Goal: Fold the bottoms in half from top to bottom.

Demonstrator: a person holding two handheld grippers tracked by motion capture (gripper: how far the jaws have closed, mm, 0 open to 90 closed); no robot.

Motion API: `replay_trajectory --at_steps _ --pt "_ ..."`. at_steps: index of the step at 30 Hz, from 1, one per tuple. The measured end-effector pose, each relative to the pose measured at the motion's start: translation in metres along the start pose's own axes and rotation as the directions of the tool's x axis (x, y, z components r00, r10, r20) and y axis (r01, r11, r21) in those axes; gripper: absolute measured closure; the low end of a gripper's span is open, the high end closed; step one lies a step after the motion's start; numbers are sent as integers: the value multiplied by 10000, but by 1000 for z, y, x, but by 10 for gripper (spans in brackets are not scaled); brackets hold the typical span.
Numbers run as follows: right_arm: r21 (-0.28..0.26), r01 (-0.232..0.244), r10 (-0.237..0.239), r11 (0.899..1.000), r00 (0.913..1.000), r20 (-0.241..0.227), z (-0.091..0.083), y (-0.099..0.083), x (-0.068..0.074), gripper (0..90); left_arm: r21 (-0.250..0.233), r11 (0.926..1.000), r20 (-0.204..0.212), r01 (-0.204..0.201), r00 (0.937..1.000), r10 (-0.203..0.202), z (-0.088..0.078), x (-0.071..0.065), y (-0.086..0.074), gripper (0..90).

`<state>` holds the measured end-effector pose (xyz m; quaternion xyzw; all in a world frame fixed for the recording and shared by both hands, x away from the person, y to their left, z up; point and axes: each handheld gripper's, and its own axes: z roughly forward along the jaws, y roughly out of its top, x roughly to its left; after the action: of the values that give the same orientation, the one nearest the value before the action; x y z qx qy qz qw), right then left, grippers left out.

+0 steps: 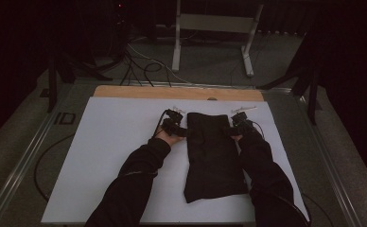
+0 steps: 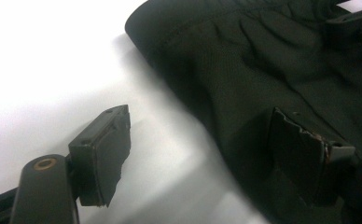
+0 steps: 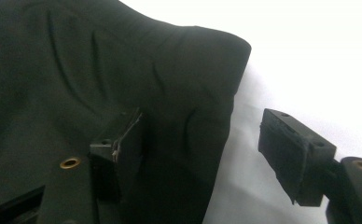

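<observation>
A black folded garment [image 1: 214, 156] lies flat on the white table sheet [image 1: 115, 142], its gathered far end between my two hands. My left gripper [image 1: 181, 130] is at the garment's far left edge and my right gripper [image 1: 231, 128] at its far right edge. In the left gripper view the left gripper [image 2: 198, 114] is open, with one jaw over the white sheet [image 2: 39, 70] and the other over the garment [image 2: 244, 60]. In the right gripper view the right gripper [image 3: 200, 116] is open and straddles the edge of the garment [image 3: 100, 60] the same way; nothing is pinched.
A strip of wooden tabletop [image 1: 172, 92] shows beyond the white sheet. Behind the table, cables [image 1: 144, 66] run over the floor and a white stand [image 1: 214, 23] rises. Dark stand legs [image 1: 311, 90] flank the table. A cable [image 1: 44, 161] loops at the left.
</observation>
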<state>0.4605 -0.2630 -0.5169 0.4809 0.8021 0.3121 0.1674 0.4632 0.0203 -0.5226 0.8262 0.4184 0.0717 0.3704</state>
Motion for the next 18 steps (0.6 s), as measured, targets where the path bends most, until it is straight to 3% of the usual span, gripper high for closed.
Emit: replay_trajectory --at_steps 5,10,16,18 --pt "91 -94 94 9999 10000 -8 4 0 2 350 -96 9998 -100 -182 9998 181 2 -3 -1 311" --pt "87 -72 75 9999 9996 -275 5 2 6 484 -130 9998 354 -172 9992 177 3 -5 0 437" --pt "165 158 -147 9997 9976 -677 4 4 8 690 -21 9999 754 -158 9970 159 4 -6 1 669" --pt "197 272 -257 9994 9971 -722 4 4 9 720 -16 9999 872 -124 9961 125 4 -5 1 747"
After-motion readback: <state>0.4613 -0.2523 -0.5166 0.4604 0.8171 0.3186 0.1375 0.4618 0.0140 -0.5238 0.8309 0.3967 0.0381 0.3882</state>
